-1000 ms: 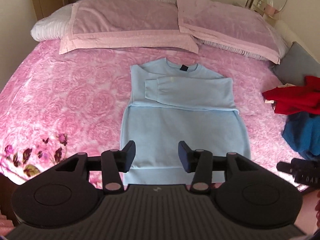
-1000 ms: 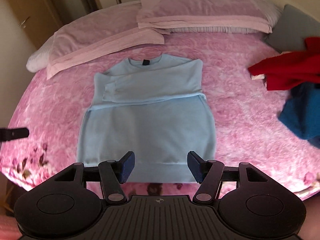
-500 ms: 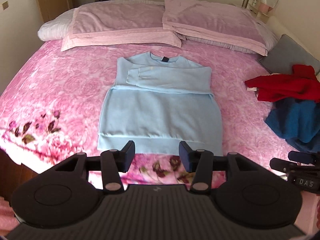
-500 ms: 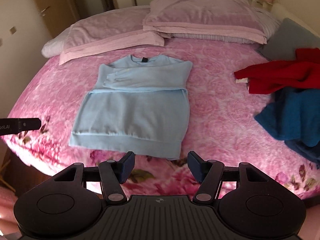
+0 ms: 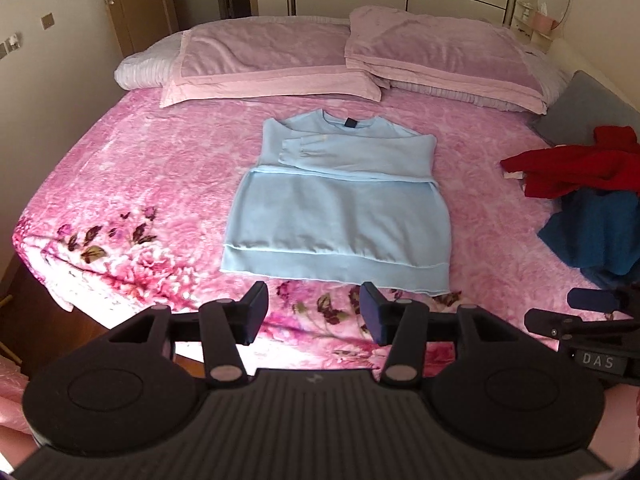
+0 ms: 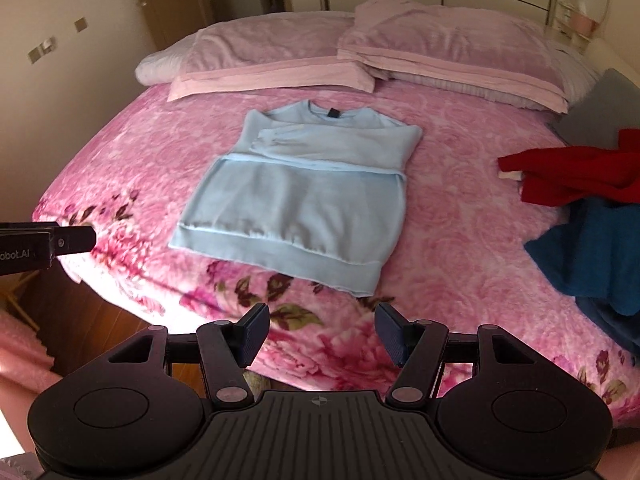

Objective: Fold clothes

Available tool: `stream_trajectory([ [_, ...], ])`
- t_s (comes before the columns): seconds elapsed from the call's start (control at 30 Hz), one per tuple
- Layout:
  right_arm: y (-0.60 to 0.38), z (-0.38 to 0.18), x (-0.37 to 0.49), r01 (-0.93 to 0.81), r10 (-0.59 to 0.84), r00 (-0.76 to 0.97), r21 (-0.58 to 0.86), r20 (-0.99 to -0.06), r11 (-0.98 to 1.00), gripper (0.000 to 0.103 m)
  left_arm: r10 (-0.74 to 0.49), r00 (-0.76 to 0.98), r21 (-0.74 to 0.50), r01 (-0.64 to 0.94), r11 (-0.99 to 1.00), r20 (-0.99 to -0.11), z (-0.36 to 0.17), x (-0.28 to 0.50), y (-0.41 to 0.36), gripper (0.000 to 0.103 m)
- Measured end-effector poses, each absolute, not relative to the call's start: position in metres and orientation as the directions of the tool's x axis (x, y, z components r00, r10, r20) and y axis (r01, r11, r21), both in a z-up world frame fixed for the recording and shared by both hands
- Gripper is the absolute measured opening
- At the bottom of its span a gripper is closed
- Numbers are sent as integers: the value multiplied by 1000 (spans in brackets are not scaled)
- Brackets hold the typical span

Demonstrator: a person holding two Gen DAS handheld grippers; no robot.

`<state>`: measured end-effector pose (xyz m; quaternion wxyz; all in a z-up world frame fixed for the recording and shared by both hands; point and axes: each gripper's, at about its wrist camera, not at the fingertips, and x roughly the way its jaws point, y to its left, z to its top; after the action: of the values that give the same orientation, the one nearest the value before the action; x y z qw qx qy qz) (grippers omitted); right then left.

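A: Left wrist view. Sweater [image 5: 340,208] is lying flat mid-bed [image 5: 132,168], sleeves already folded across the chest. Collar is pointing at the pillows [image 5: 272,64], hem toward the camera; long axis is running collar to hem.

B: Left gripper [image 5: 312,312]?

A: Jaws are standing apart, nothing between them, hanging short of the hem. Right gripper's fingers [image 5: 592,300] are poking in right of the sweater.

B: Right wrist view?

A: Same sweater [image 6: 296,196], sitting slightly skewed, hem tilting down to the right. Right gripper [image 6: 320,334] is gaping too, empty, just short of the hem's right corner. Red top [image 6: 572,172] and blue one [image 6: 592,248] are piling up right of the sweater.

B: Step?

A: I'm guessing between folds: sleeves done, body fold pending. Next is calling for both grippers pinching the hem corners and carrying them toward the collar.
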<state>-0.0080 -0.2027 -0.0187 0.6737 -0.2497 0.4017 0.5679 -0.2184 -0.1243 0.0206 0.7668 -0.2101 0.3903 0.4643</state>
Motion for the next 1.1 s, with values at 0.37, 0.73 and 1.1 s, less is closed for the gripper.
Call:
stream_trajectory([
  [0.37, -213, -23, -12, -971, 548, 13, 121, -837, 208, 62, 537, 268, 53, -859, 509, -800, 16, -214, -140, 47],
  [0.73, -207, -26, -10, -967, 539, 4, 134, -843, 216, 62, 524, 257, 70, -848, 525, -812, 11, -208, -135, 48],
  [1.1, -177, -36, -11, -968, 523, -5, 136, -852, 213, 62, 493, 262, 57, -839, 542, -830, -4, -207, -99, 48],
])
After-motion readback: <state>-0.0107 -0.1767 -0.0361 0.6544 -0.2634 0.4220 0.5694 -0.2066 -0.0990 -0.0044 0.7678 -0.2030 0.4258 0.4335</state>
